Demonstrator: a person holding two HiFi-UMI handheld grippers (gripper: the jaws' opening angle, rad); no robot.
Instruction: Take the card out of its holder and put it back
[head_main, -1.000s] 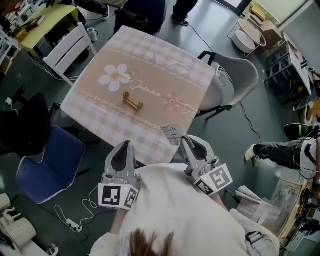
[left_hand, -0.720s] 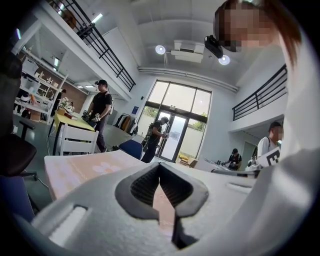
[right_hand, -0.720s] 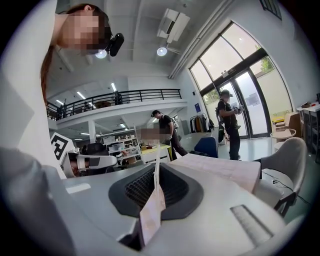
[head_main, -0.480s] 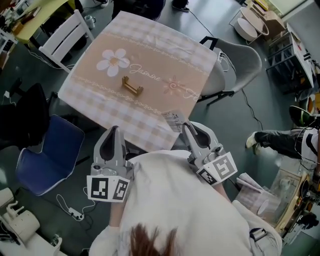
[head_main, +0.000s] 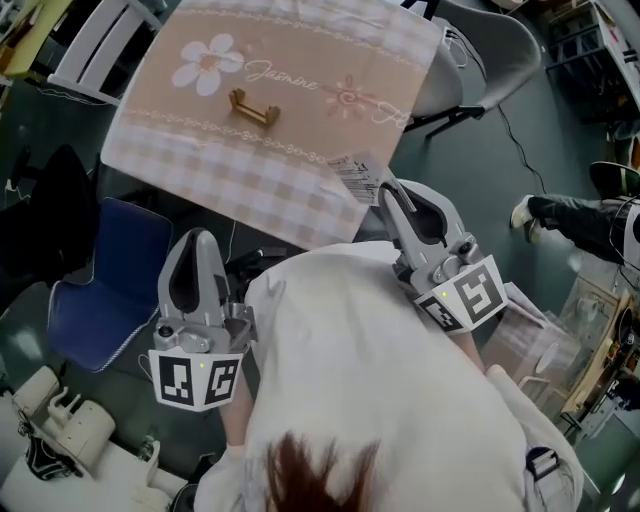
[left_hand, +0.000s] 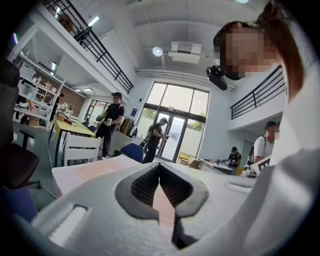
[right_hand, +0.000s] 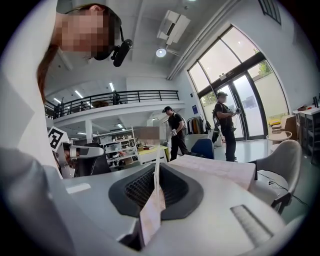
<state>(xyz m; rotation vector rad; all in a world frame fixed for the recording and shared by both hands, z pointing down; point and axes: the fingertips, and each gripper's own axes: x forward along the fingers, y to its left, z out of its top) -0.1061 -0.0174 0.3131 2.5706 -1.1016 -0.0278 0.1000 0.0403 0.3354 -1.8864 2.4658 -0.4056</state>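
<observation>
Head view: a person in a white top (head_main: 380, 400) stands at the near side of the table (head_main: 180, 165), which has a pink check cover and a white flower print (head_main: 205, 62). There is one claw in each hand. The right claw (head_main: 385, 192) is clamped on the card (head_main: 358, 176), which sticks out past the claw tips with its dark-printed face up and sits over the near edge of the table. The holder (head_main: 251, 106), small and gold, stands upright on the table just below and right of the flower print, well apart from the card. The left claw (head_main: 197, 240) is off the table on the person's left, above the blue chair (head_main: 95, 290), pointing toward the table edge. A marker cube shows on each claw, left (head_main: 195, 378) and right (head_main: 465, 297). A white chair (head_main: 95, 50) is at the far left corner of the table and a grey chair (head_main: 480, 50) at the far right. Right gripper view: the right claw (right_hand: 156, 172) has the card (right_hand: 154, 202) edge-on between its ribbed pads (right_hand: 142, 187), which press on it, and the card runs back toward the camera. Left gripper view: the left claw (left_hand: 160, 167) has its tips together and nothing gripped, with the table top (left_hand: 95, 172) beyond. Two people (left_hand: 112, 125) stand near the glass doors in the background.
</observation>
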